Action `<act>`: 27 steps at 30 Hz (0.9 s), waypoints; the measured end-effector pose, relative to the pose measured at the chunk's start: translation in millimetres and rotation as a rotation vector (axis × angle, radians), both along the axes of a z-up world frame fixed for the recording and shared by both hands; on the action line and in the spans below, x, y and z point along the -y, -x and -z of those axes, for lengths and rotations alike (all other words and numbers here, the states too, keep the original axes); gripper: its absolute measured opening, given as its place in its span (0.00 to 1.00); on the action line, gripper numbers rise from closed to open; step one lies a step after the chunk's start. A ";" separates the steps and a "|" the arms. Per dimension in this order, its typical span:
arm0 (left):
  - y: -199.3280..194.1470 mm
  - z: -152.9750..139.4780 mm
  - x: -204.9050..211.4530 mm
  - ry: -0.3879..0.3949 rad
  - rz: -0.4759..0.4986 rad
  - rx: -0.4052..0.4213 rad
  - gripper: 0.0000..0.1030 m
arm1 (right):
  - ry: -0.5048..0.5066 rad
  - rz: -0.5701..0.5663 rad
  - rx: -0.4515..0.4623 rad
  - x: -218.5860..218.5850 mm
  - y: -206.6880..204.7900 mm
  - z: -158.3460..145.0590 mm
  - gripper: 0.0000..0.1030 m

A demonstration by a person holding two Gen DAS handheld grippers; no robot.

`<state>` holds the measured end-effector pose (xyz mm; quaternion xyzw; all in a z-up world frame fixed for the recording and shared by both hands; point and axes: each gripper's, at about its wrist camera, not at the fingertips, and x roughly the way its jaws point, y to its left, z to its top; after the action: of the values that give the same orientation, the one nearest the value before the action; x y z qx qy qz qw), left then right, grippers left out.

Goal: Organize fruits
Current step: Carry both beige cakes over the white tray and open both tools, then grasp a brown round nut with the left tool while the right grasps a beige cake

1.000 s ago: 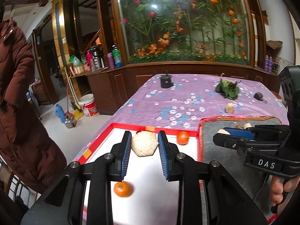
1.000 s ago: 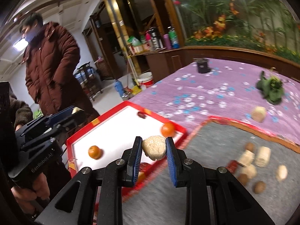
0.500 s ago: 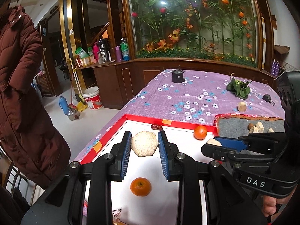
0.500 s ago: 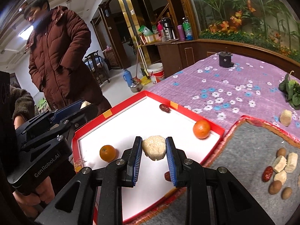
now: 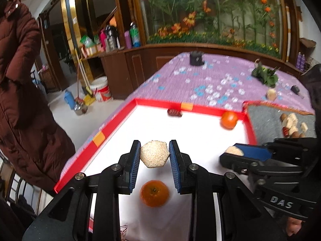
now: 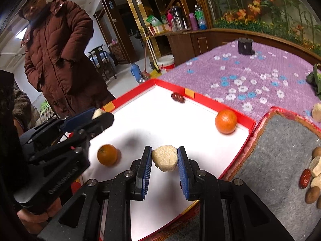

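Left wrist | left gripper (image 5: 154,154) clamps hexagonal cake (image 5: 154,153) | orange (image 5: 154,193) below | right gripper (image 6: 165,158) clamps pale chunk (image 6: 165,157)

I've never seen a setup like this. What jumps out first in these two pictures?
Two black handheld grippers with blue-padded fingers, the left gripper pinching a pale hexagonal speckled cake and the right gripper a pale rounded rice cake, both above a red-rimmed white tray. Two bright orange tangerines lie in the tray, one at its far right corner, one near the left gripper.
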<state>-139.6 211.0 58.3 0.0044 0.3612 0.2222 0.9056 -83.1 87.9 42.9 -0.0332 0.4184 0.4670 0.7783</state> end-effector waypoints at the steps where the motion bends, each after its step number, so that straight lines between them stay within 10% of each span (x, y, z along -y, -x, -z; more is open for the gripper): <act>1: -1.6 5.3 -3.8 0.013 -0.002 -0.020 0.26 | 0.010 -0.001 -0.003 -1.1 -0.4 2.6 0.25; 8: 3.0 6.1 -13.1 0.027 -0.021 -0.021 0.55 | -0.041 0.014 -0.025 11.9 -10.1 -3.2 0.30; 27: -45.6 -5.3 147.8 0.101 0.470 -0.078 0.57 | 0.076 0.515 -0.051 264.6 -108.7 11.7 0.34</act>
<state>-94.0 63.2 63.6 0.0516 0.3957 -0.0133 0.9168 25.6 -176.7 31.3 0.0568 0.4499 0.2382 0.8588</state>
